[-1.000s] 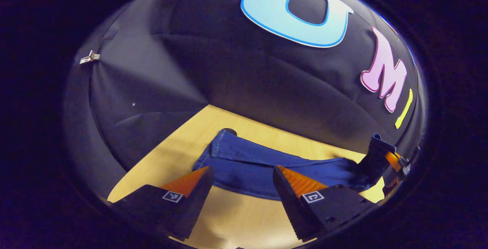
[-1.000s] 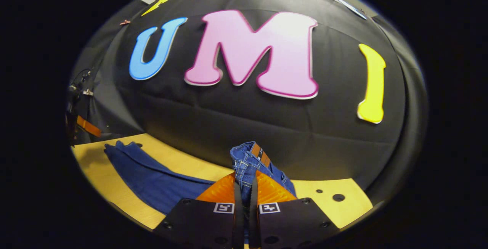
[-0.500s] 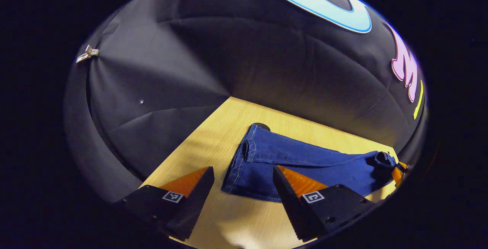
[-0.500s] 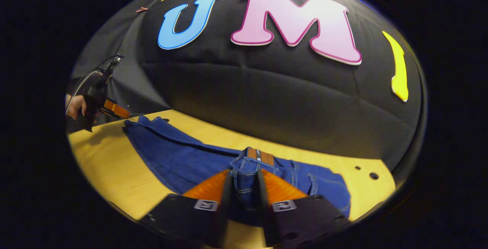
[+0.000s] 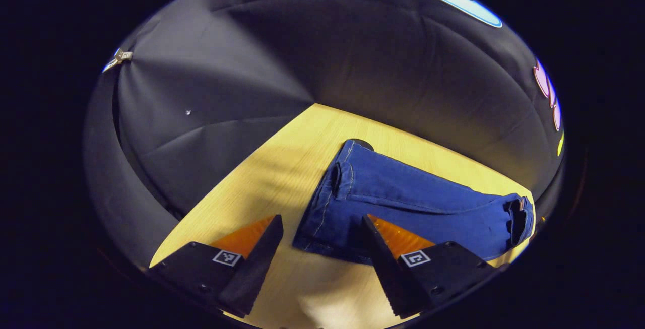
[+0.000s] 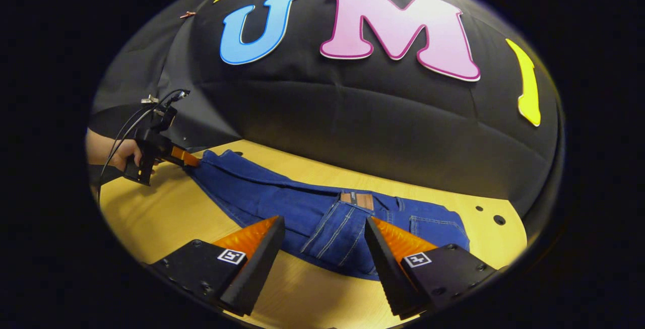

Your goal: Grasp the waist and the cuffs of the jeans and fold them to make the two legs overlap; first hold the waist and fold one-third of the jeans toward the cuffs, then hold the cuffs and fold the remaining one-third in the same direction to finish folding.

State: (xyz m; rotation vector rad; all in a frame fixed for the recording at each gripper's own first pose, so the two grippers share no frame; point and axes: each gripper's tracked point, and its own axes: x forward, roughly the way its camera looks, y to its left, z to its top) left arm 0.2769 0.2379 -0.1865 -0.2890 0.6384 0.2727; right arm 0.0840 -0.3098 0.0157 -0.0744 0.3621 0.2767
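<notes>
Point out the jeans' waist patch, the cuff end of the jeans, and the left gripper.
Waist patch (image 6: 357, 200), right gripper view, on the brown label at the waistband.
Cuff end (image 5: 336, 180), left gripper view, on the hem opening.
Left gripper (image 6: 194, 160), right gripper view, at its fingertips beside the cuffs.

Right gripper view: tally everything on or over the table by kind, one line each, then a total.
Jeans: 1
Gripper: 2, the right gripper open over the waist, and the left gripper at the cuffs, its jaws not clear here
Hand holding the left gripper: 1
Round holes in the table: 2 on the far right
Total: 6
</notes>
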